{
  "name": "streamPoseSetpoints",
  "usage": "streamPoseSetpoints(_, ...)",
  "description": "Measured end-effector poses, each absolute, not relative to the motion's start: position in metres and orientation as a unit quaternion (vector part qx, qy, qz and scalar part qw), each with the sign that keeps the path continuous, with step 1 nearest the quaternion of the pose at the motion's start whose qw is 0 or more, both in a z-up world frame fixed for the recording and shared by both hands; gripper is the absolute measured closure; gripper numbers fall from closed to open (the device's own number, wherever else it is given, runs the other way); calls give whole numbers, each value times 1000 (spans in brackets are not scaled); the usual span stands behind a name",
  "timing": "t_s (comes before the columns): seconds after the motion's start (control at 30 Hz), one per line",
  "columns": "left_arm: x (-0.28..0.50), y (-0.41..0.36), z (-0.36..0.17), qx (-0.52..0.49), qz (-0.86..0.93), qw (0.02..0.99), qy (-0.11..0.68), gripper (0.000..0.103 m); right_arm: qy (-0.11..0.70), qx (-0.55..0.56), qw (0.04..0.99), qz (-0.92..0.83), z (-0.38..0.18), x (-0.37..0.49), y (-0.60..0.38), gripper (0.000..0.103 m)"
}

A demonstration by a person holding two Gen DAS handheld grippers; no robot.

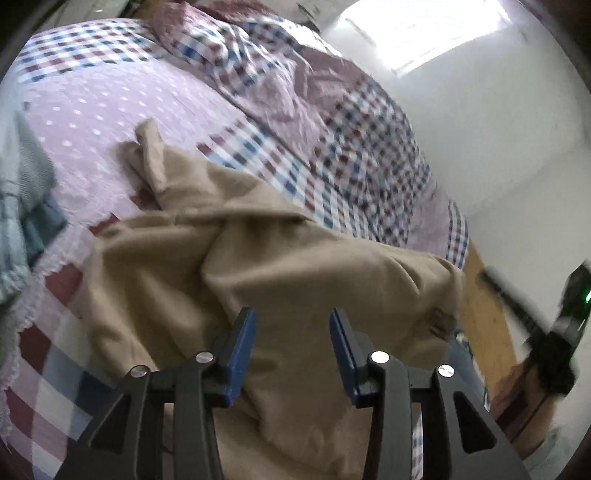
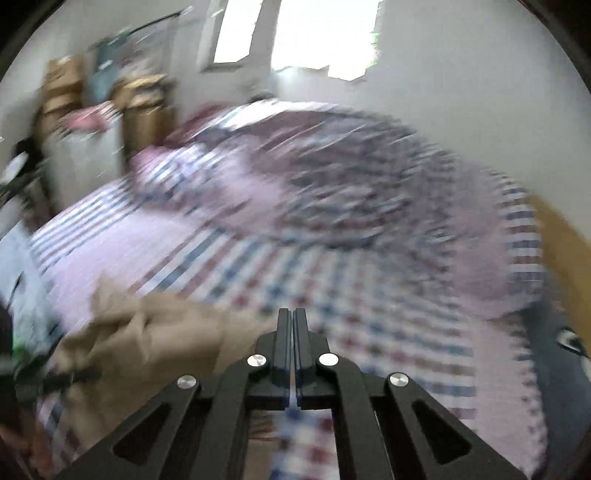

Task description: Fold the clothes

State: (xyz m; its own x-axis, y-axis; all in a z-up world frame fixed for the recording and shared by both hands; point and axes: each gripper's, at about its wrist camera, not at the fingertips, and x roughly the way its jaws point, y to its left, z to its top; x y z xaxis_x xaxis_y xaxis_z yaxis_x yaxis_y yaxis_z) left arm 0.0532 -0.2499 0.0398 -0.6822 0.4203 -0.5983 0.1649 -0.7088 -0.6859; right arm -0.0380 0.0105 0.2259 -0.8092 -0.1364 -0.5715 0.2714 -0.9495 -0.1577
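Tan cloth, a crumpled garment (image 1: 280, 266), fills the lower middle of my left wrist view and lies on the bed (image 1: 110, 110). My left gripper (image 1: 291, 354) stands wide open above it: the two blue-padded fingers (image 1: 242, 354) are well apart, with tan fabric showing in the gap between them. I cannot tell whether either pad touches the cloth; nothing is clamped. The garment's long axis runs from near the gripper up and to the left, ending in a narrow, twisted tip (image 1: 147, 140) that rests on the pink dotted panel of the quilt (image 1: 351, 122). A raised fold (image 1: 436, 280) bulges out to the right, toward the bed's edge and the wooden floor (image 1: 484, 314). A grey-blue garment (image 1: 22, 206) lies at the left margin, apart from the tan one.

My right gripper (image 2: 293, 332) shows its fingers pressed together with only a hairline slit between them, and no cloth is caught there. This view is heavily motion-blurred. Here the tan garment (image 2: 147, 332) sits low and to the left of the closed fingers, just beside them, on the checked quilt (image 2: 369, 295). Behind the bed are a bright window (image 2: 314, 33) and stacked boxes (image 2: 62, 85) at upper left.
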Motion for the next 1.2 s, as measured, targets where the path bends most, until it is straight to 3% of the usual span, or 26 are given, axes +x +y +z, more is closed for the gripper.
streamPoseSetpoints(0.1, 44, -229, 39, -416, 845, 81, -327, 59, 81, 285, 101, -950, 254, -46, 34, 103)
streamPoseSetpoints(0.23, 43, -218, 42, -410, 850, 95, -318, 59, 74, 359, 135, -921, 228, -57, 44, 102)
streamPoseSetpoints(0.33, 41, -210, 50, -388, 850, 135, -329, 59, 43, 421, 171, -890, 179, -56, 57, 95)
streamPoseSetpoints(0.4, 37, -196, 55, -381, 847, 174, -326, 59, 12, 459, 201, -865, 143, -46, 66, 76)
streamPoseSetpoints(0.47, 33, -179, 58, -384, 841, 214, -315, 59, -8, 484, 224, -846, 114, -34, 72, 64)
streamPoseSetpoints(0.7, 25, -134, 57, -408, 827, 273, -275, 59, -44, 538, 294, -789, 32, 7, 70, 59)
streamPoseSetpoints(0.77, 21, -127, 55, -416, 824, 273, -270, 59, 6, 511, 297, -807, 32, 27, 54, 61)
streamPoseSetpoints(0.87, 18, -117, 54, -425, 823, 275, -256, 57, 138, 442, 307, -831, 39, 72, 14, 73)
streamPoseSetpoints(1.0, 14, -100, 53, -433, 837, 258, -213, 56, 315, 366, 313, -818, 24, 132, -35, 76)
streamPoseSetpoints(1.1, 11, -95, 45, -454, 844, 219, -182, 57, 329, 353, 310, -819, 21, 142, -38, 76)
streamPoseSetpoints(1.17, 9, -94, 40, -467, 845, 201, -168, 81, 323, 352, 310, -822, 21, 143, -35, 75)
streamPoseSetpoints(1.2, 10, -94, 38, -470, 846, 194, -160, 86, 320, 353, 311, -822, 22, 144, -33, 75)
